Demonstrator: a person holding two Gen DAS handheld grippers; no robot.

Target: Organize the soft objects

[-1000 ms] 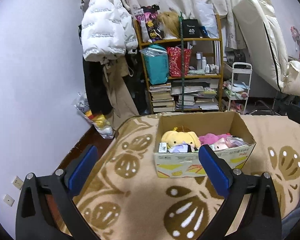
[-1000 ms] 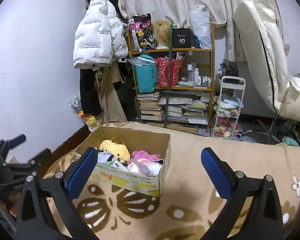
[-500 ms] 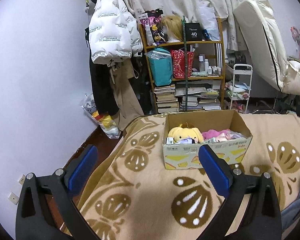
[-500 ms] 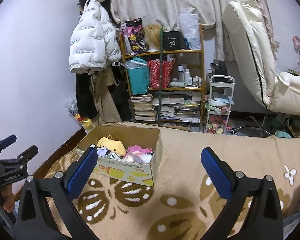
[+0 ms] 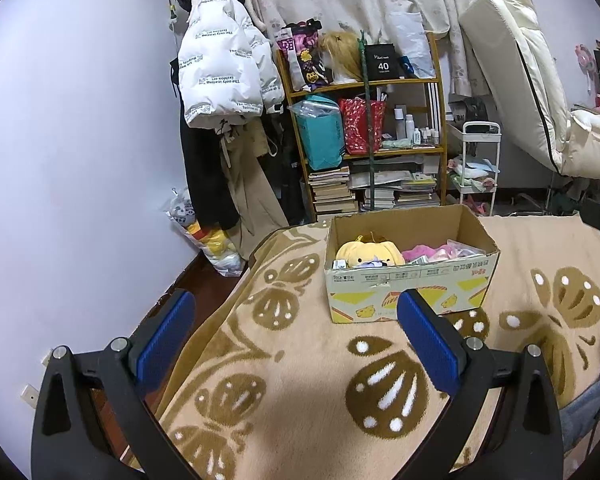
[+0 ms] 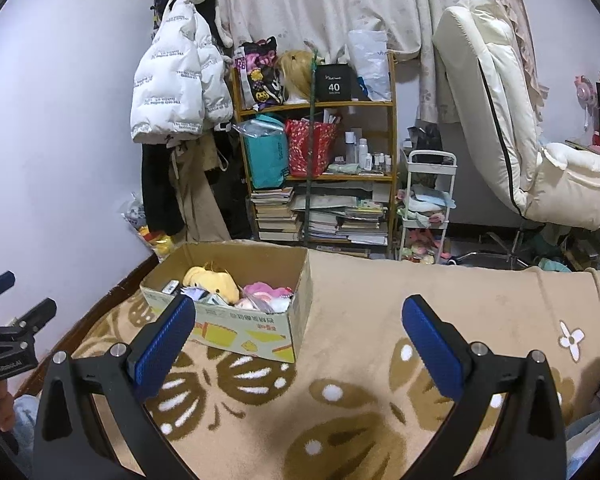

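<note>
Brown cardboard box (image 5: 410, 276) on the tan blanket (image 5: 300, 380), now smaller and farther off than a second ago. Pulled back from it, so likely between picks or nearly done. Yellow plush toy (image 5: 370, 254) and pink soft things (image 5: 436, 252) inside the box. Left gripper (image 5: 296, 332) wide apart, holding nothing. Right gripper (image 6: 298, 336) wide apart too, holding nothing. Messy room behind: bookshelf (image 6: 324, 168), white puffy coat (image 6: 180, 88), cream chair (image 6: 500, 120), little white cart (image 6: 426, 208).
</note>
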